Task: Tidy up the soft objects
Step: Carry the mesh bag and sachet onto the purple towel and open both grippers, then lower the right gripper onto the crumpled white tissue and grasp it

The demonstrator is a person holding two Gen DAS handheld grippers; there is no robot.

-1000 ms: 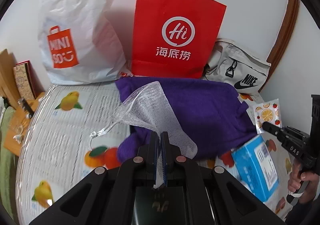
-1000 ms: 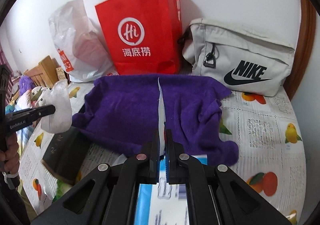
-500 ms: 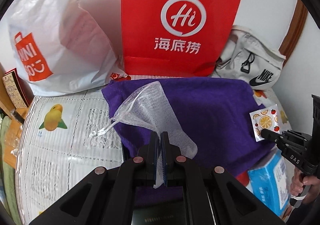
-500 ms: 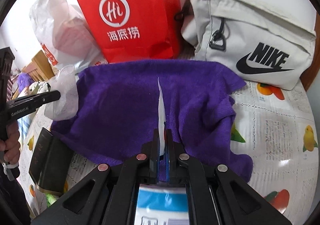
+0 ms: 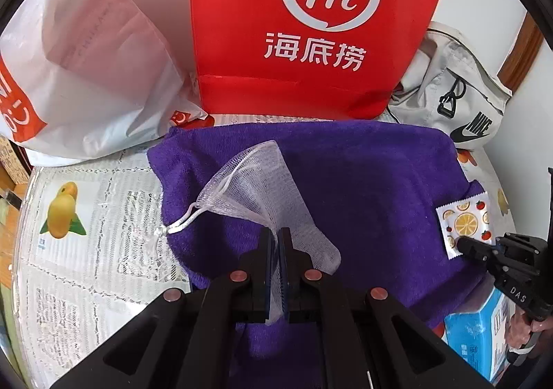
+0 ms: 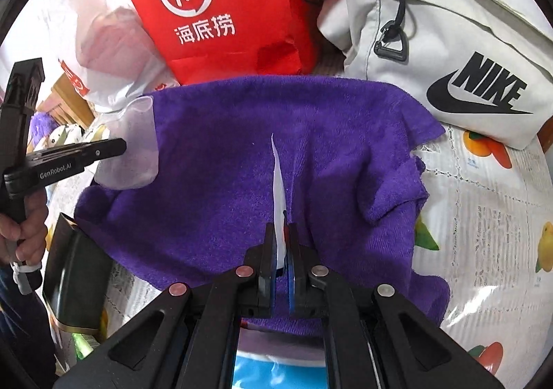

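Note:
A purple towel [image 5: 363, 188] lies spread on the table; it also shows in the right wrist view [image 6: 242, 154]. My left gripper [image 5: 275, 233] is shut on a white mesh drawstring pouch [image 5: 255, 181] and holds it over the towel's left part. My right gripper [image 6: 282, 233] is shut on a small fruit-print sachet [image 6: 278, 181], seen edge-on, over the towel. In the left wrist view the sachet [image 5: 465, 223] hangs at the towel's right edge from the right gripper's tips [image 5: 465, 243]. In the right wrist view the pouch [image 6: 134, 150] hangs from the left gripper [image 6: 117, 147].
A red paper bag [image 5: 311, 26], a white plastic bag [image 5: 86, 60] and a grey Nike bag [image 6: 449, 43] stand behind the towel. A blue box [image 5: 480, 337] lies at the front right. A dark box [image 6: 76, 275] lies at the towel's front left.
Both grippers have moved forward over the purple towel toward the bags, still holding the pouch and the sachet. The red bag and the Nike bag now look closer.

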